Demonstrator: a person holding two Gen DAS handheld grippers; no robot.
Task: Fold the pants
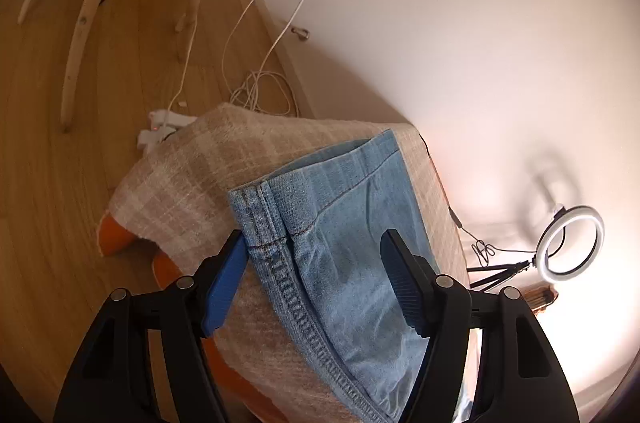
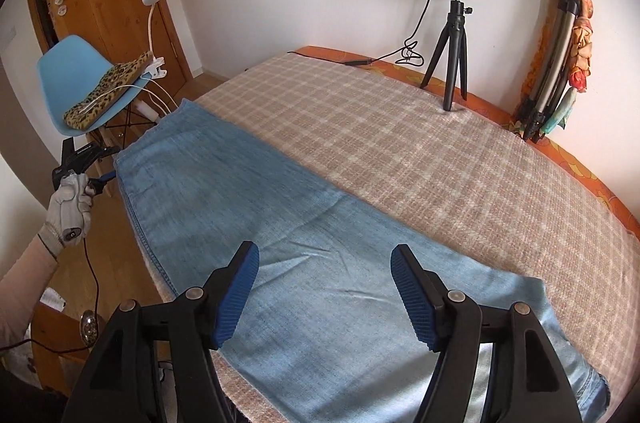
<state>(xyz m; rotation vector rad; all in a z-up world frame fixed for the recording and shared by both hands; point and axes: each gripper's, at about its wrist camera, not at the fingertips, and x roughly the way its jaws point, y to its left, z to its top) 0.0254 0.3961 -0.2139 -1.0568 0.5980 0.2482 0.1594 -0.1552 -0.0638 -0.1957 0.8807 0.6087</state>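
Observation:
Light blue denim pants [image 2: 280,223] lie flat and lengthwise on the checked beige cloth [image 2: 420,143] of the table. The leg hems [image 1: 320,191] reach the table's far left corner. My left gripper [image 1: 316,279] is open, its fingers either side of the hem's stitched side seam, just above the denim. It also shows in the right wrist view [image 2: 86,163], held in a gloved hand at the hem end. My right gripper [image 2: 324,287] is open and hovers over the wider waist end of the pants, empty.
A ring light on a black tripod [image 2: 454,63] stands on the table at the back. A folded tripod with a scarf [image 2: 556,71] leans on the wall. A blue chair [image 2: 80,79] with a leopard cushion and clip lamp stands left. Cables [image 1: 260,91] lie on the wood floor.

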